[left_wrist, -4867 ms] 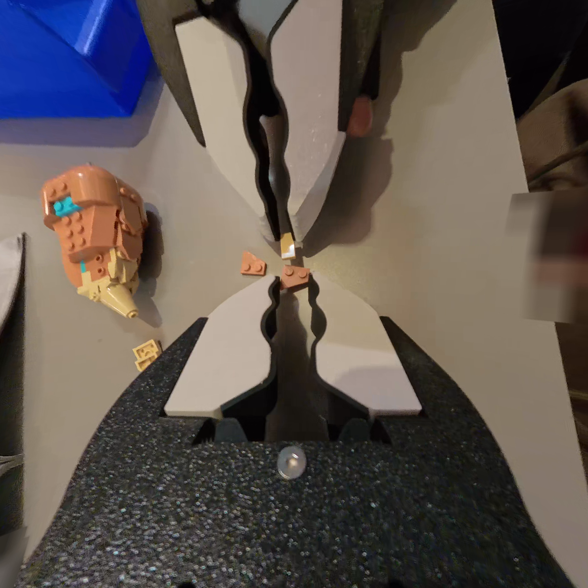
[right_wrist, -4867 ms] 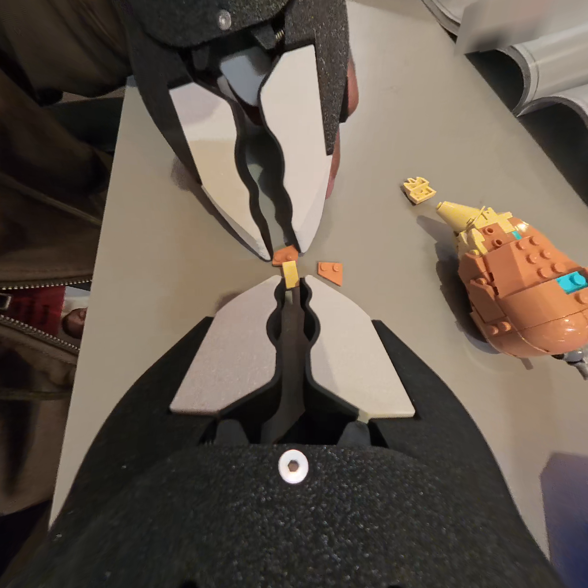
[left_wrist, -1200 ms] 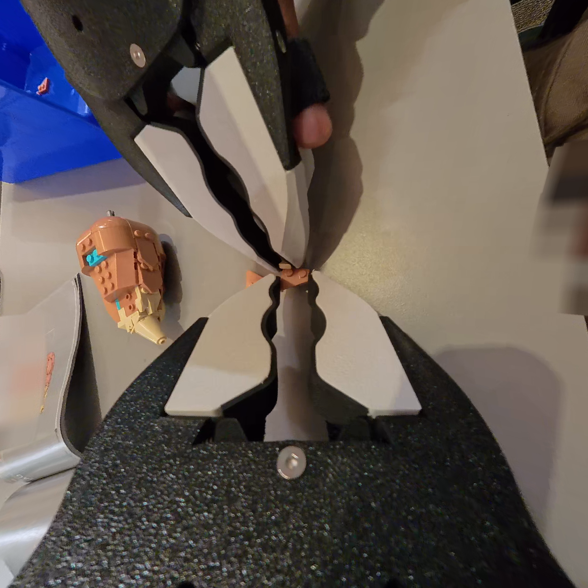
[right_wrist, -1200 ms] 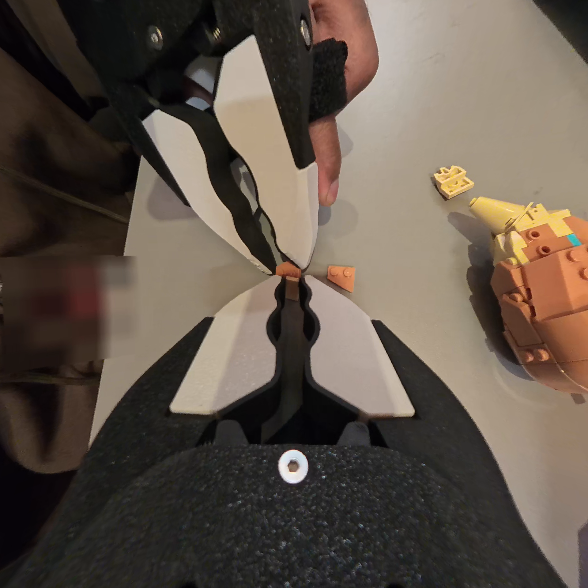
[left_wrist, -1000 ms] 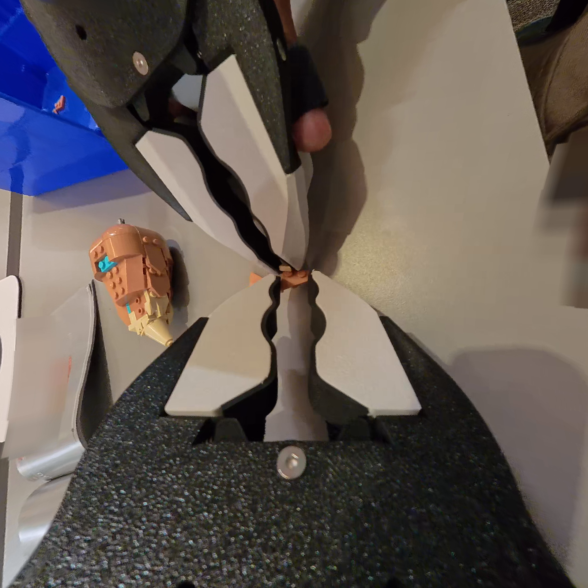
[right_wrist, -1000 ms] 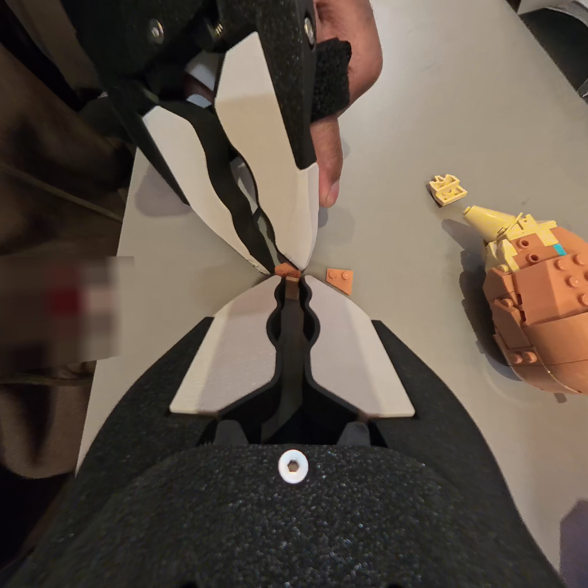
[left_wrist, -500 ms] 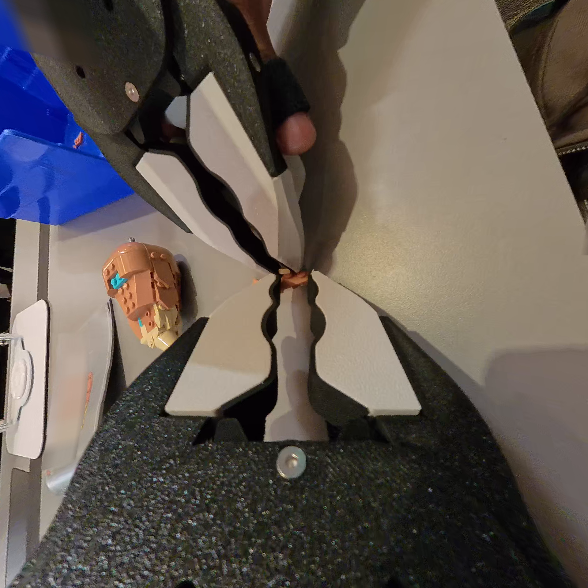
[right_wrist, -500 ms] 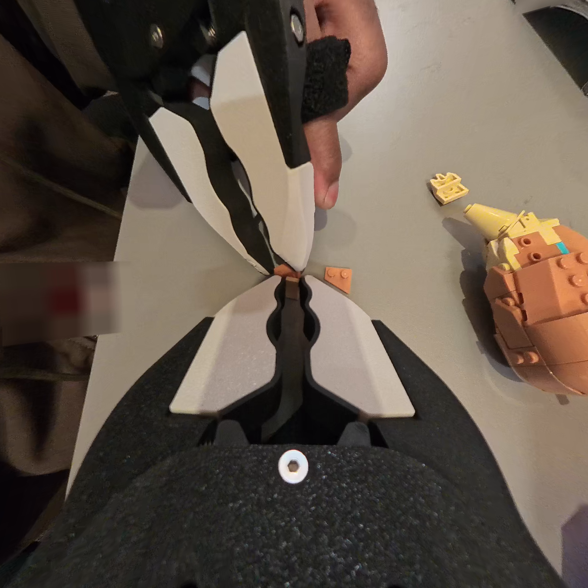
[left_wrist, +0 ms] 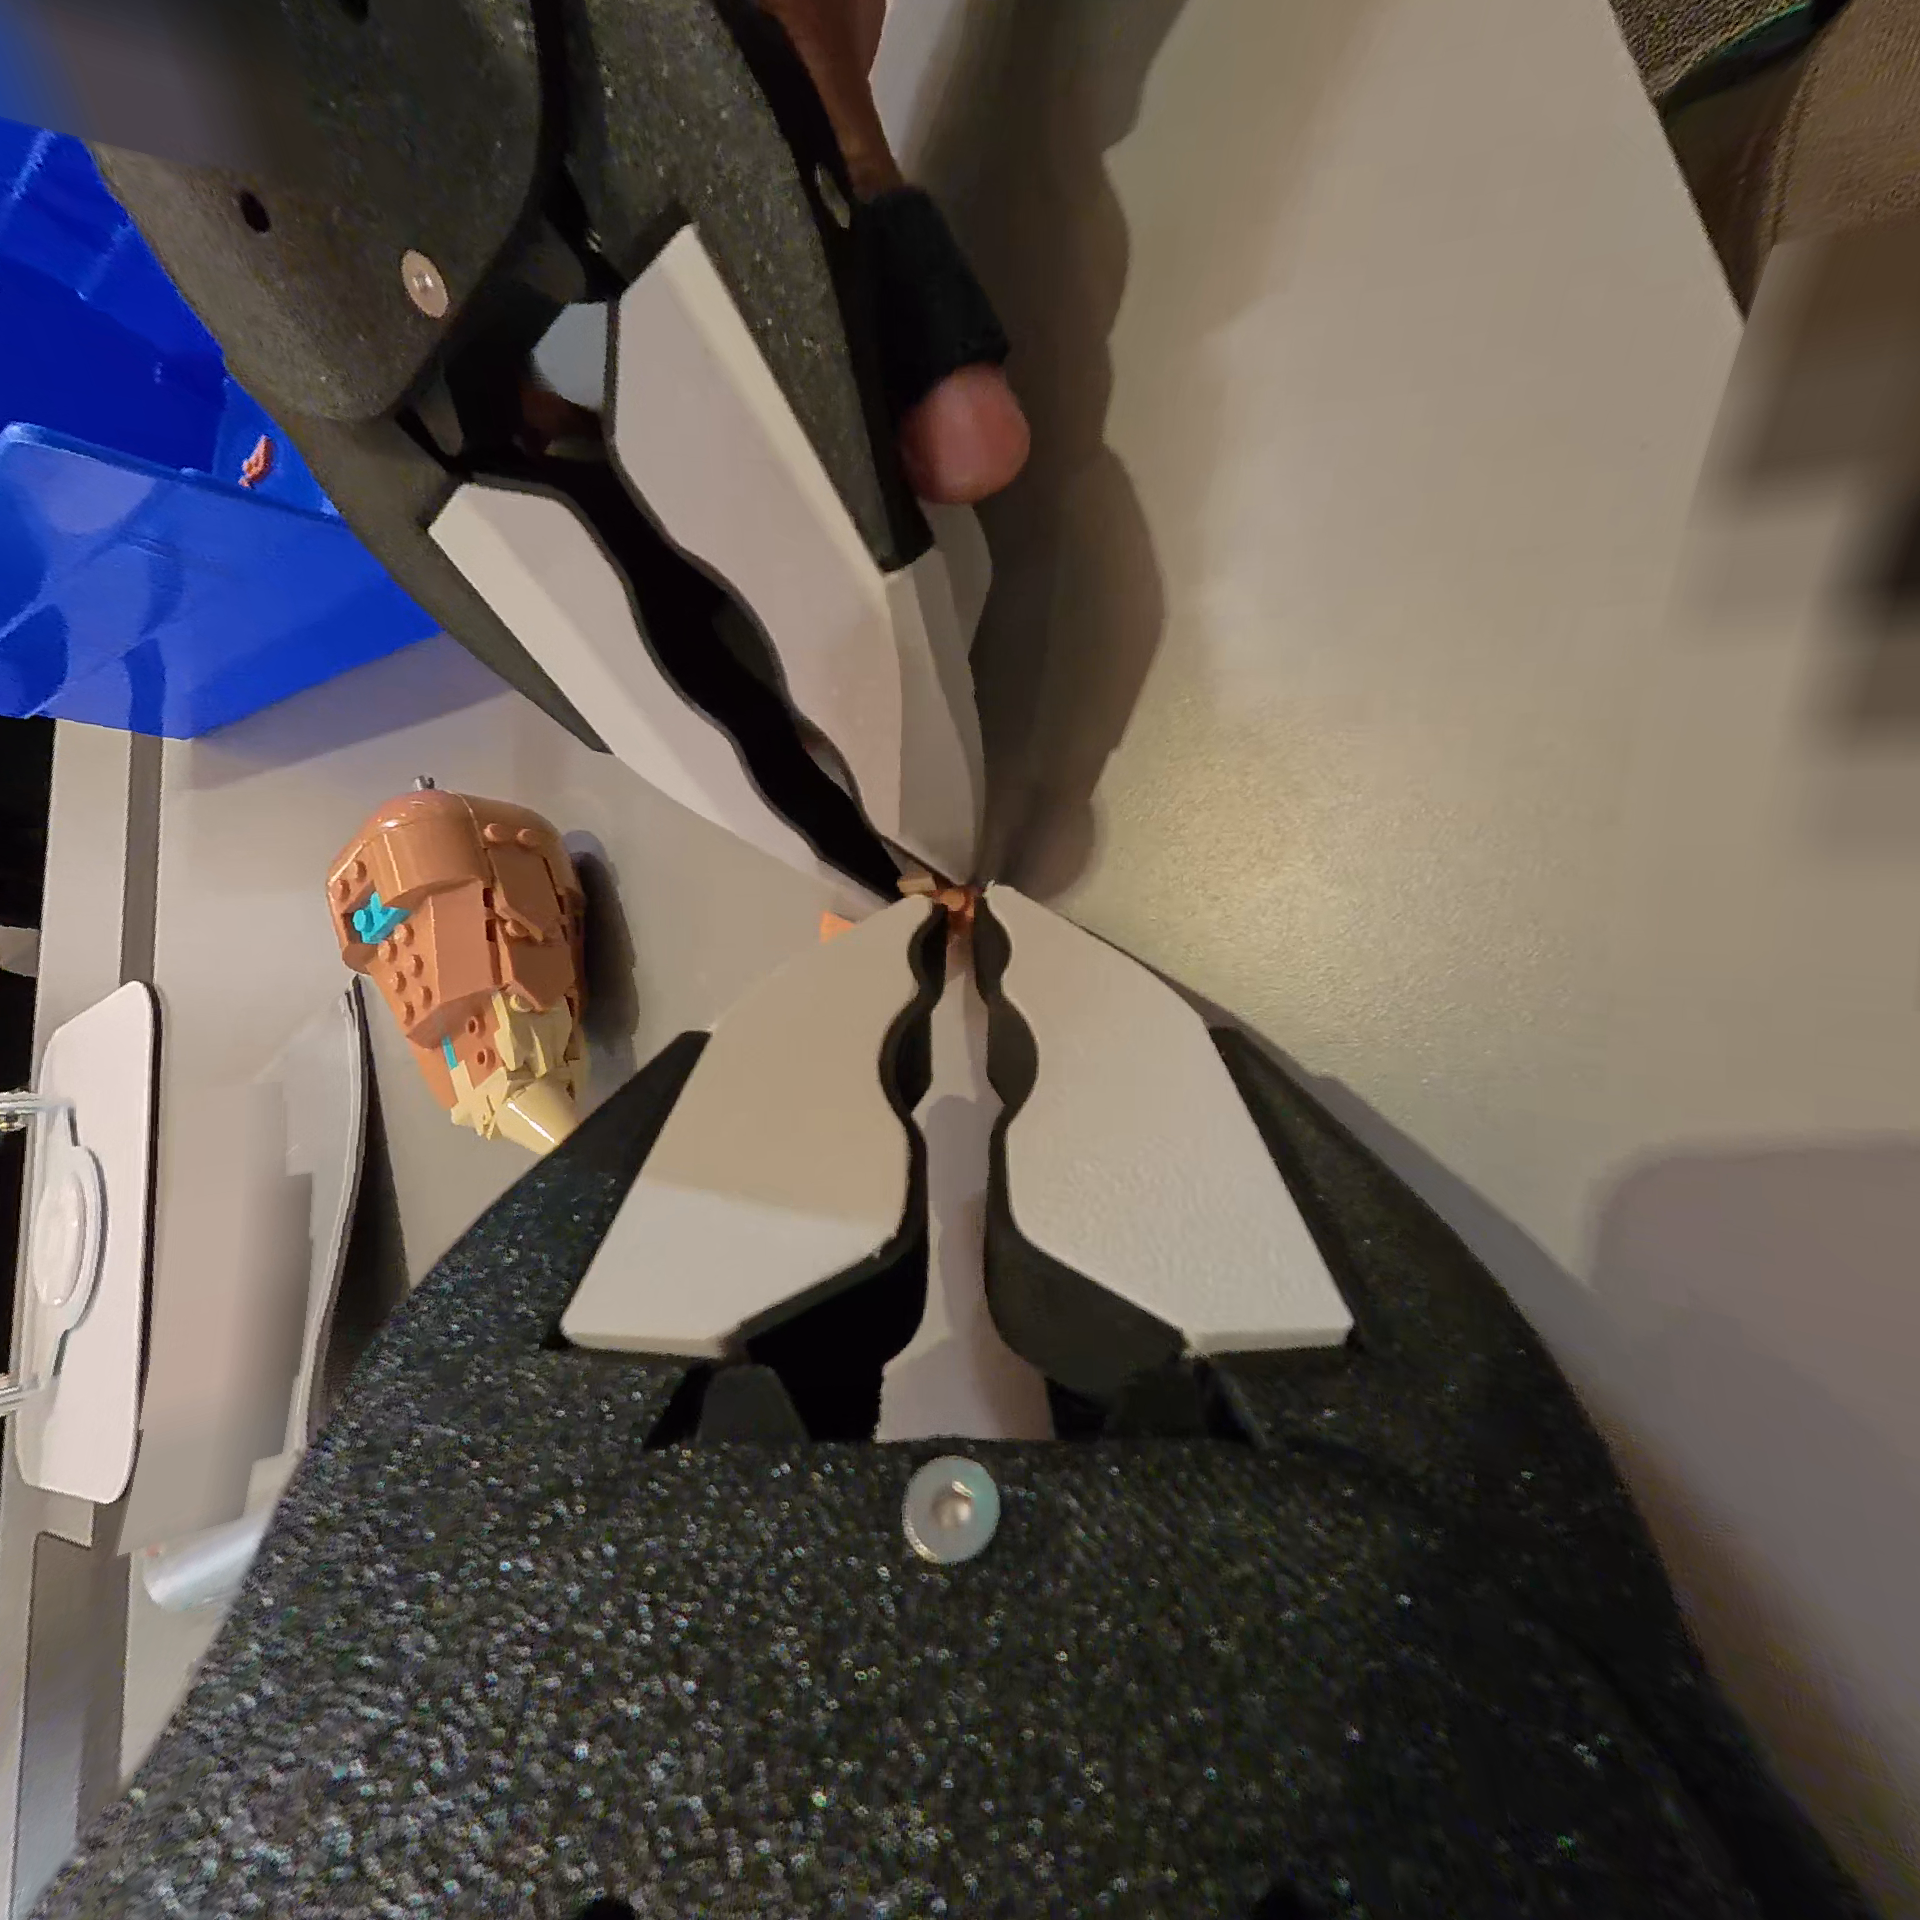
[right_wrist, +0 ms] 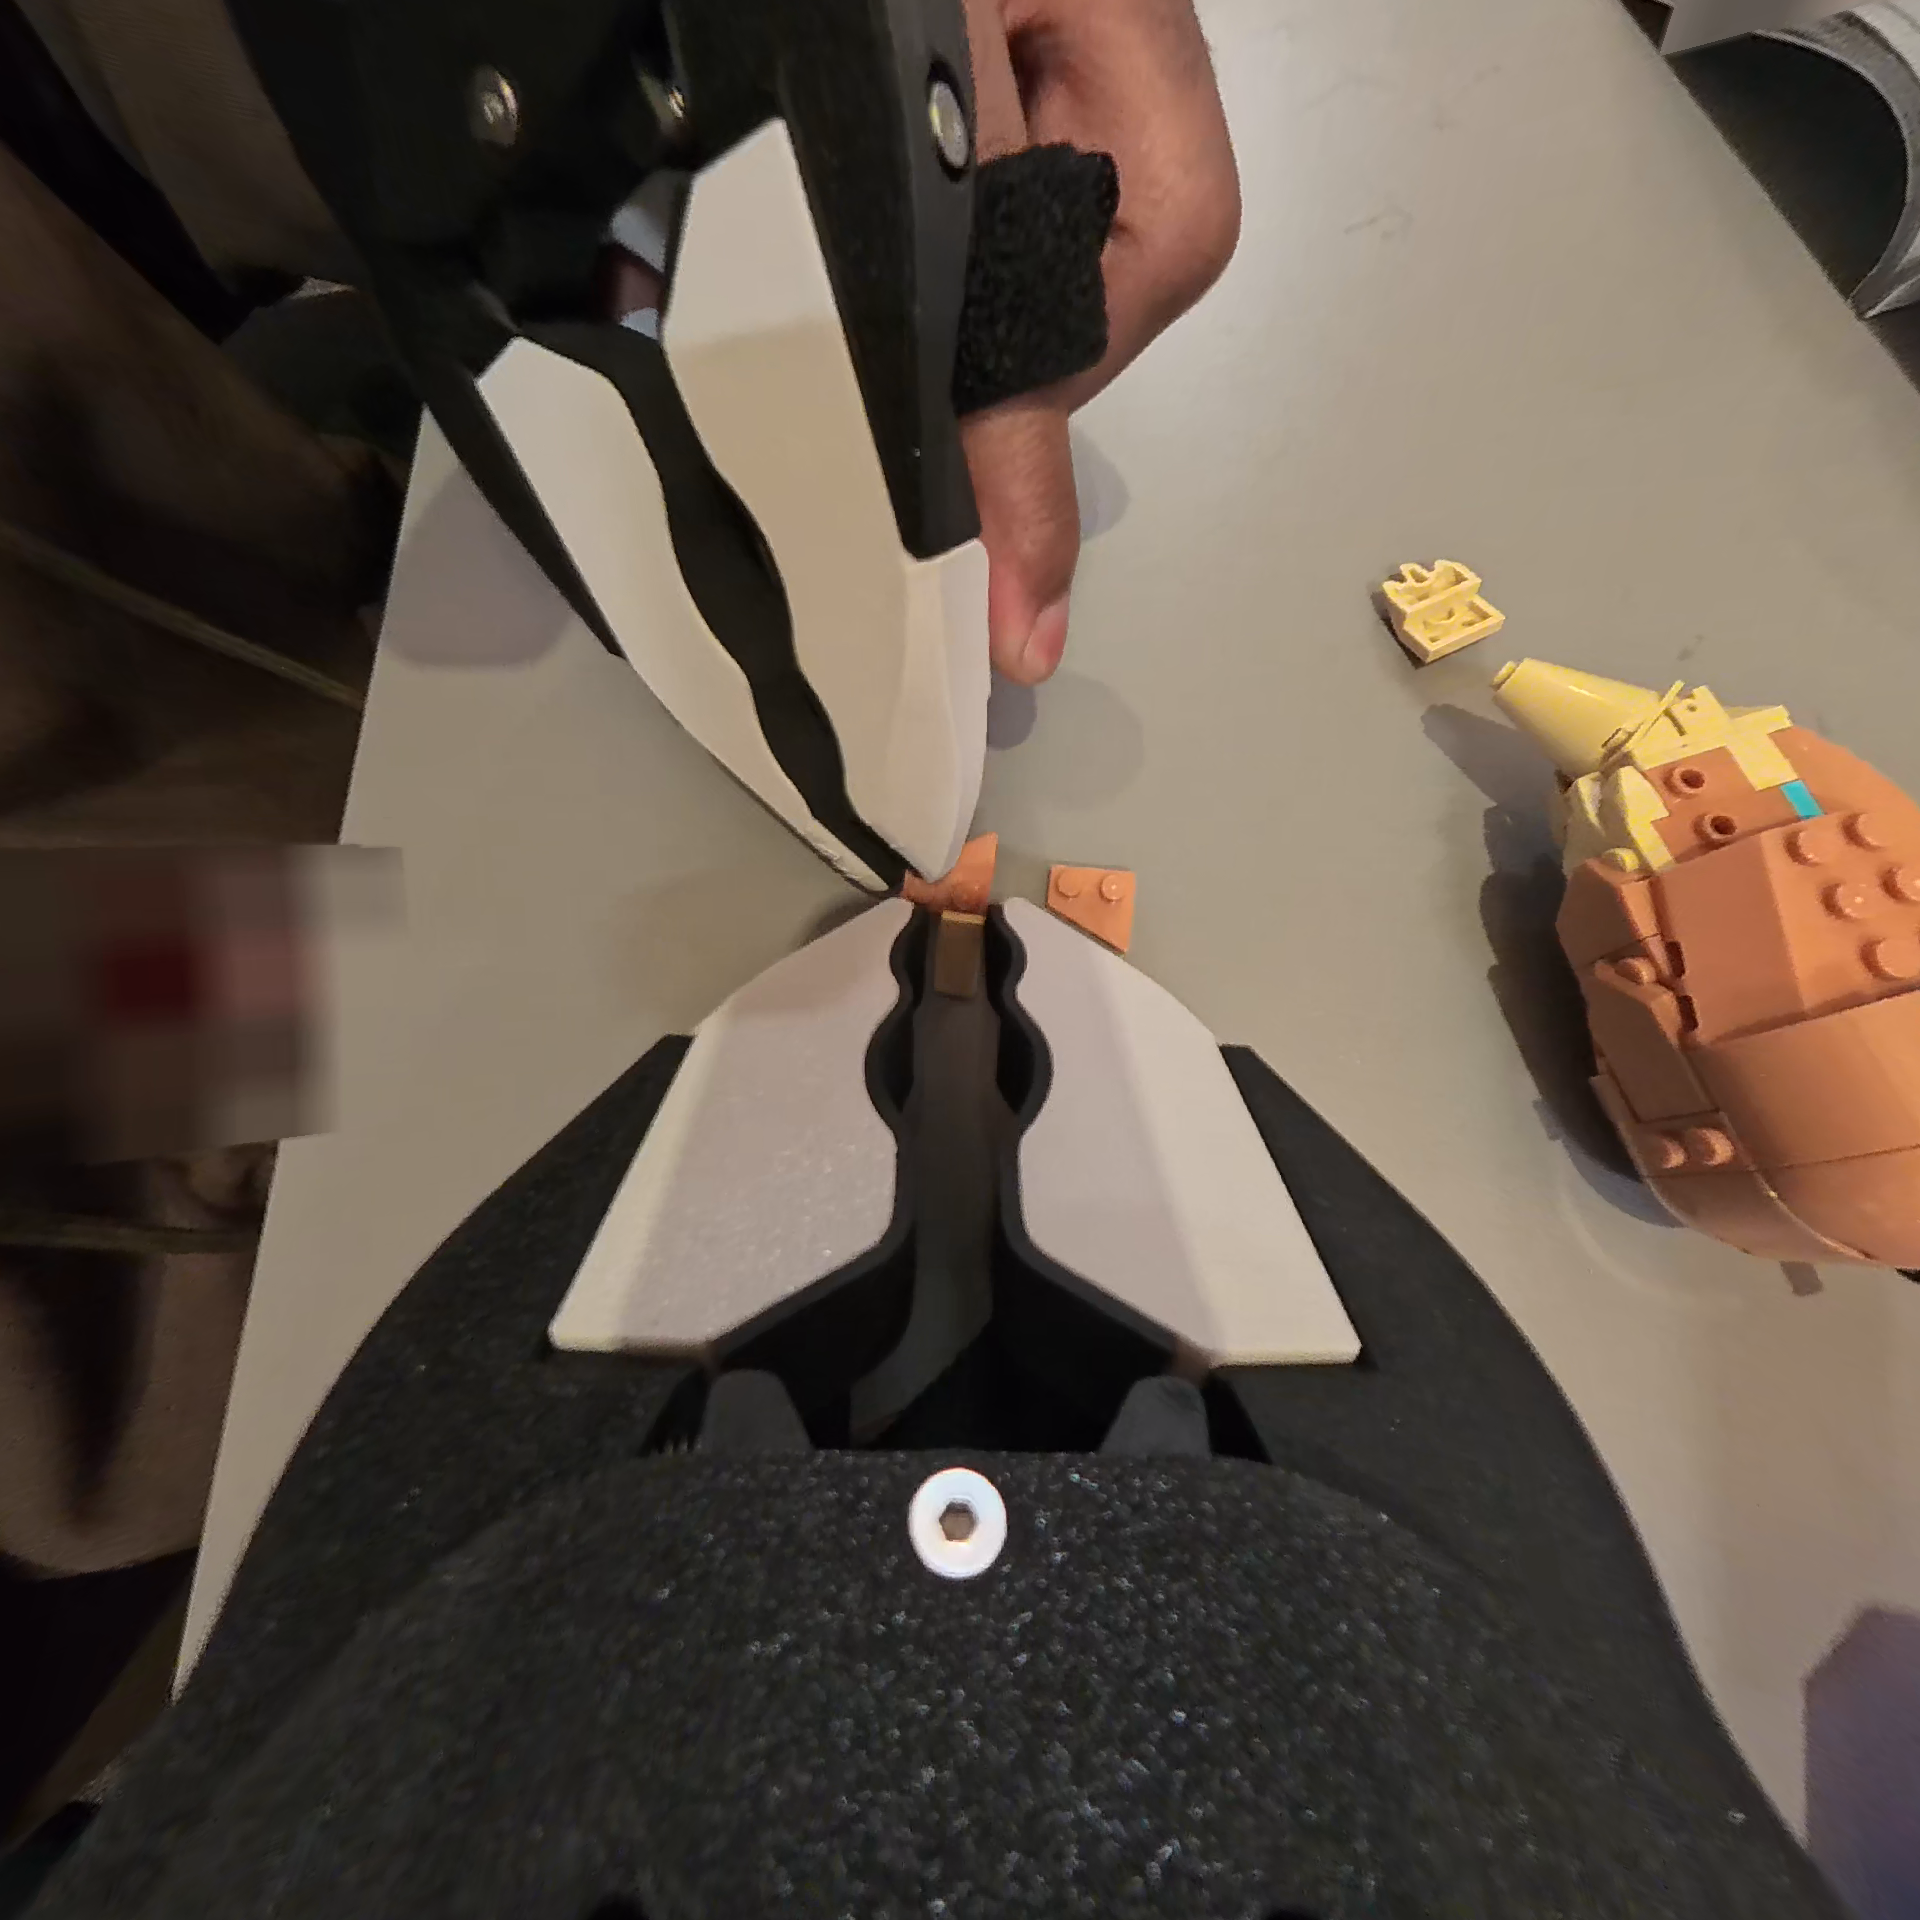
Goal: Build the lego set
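Observation:
My left gripper (left_wrist: 958,906) is shut on a small orange-brown plate (left_wrist: 958,914), held above the grey table. My right gripper (right_wrist: 956,914) is shut on a small tan piece (right_wrist: 956,951). The two grippers meet tip to tip, and the tan piece touches the orange plate (right_wrist: 961,878). The right gripper (left_wrist: 935,878) comes in from the top of the left wrist view, and the left gripper (right_wrist: 914,873) from the top of the right wrist view. The part-built orange-brown model with a tan cone (right_wrist: 1766,987) lies on its side on the table, also seen in the left wrist view (left_wrist: 457,977).
A second orange wedge plate (right_wrist: 1093,902) lies on the table just right of the tips. A small tan bracket piece (right_wrist: 1439,611) lies near the model's cone. A blue bin (left_wrist: 156,520) stands at the far left. Grey packaging (left_wrist: 94,1247) lies at the left. Only a small space, under 4 cm, lies between the two pairs of fingers.
The two pieces, apart 4.9 s ago, now touch at the gripper tips. Both grippers have stayed shut and risen away from the table, so the model looks smaller in the left wrist view.

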Demonstrator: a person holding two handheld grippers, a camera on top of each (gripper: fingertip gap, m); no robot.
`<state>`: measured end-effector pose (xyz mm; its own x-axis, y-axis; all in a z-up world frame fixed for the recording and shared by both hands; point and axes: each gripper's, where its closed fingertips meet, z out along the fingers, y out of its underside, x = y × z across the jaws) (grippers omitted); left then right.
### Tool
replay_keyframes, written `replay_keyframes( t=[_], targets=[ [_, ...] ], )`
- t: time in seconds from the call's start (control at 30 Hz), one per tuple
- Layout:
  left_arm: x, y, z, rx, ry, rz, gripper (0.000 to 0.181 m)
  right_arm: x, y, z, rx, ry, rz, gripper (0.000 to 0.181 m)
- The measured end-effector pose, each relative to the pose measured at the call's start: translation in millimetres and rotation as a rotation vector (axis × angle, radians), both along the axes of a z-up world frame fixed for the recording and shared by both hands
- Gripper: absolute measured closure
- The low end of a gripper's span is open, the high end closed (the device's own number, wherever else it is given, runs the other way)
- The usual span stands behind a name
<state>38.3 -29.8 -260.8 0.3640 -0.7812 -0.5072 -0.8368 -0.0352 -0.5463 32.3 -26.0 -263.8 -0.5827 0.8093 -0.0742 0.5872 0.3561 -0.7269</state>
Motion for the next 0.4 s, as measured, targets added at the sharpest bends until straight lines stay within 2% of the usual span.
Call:
replay_keyframes(
  t=[0.23, 0.4],
  targets=[
    [-2, 1, -1, -0.02, -0.048, 0.029, 0.173, 0, 0, 0, 0.003, -0.001, 0.0, 0.17],
    [-11, -4, 2, -0.124, -0.192, 0.153, 0.165, 0, -2, 0, 0.009, 0.0, -0.003, 0.17]
  ],
)
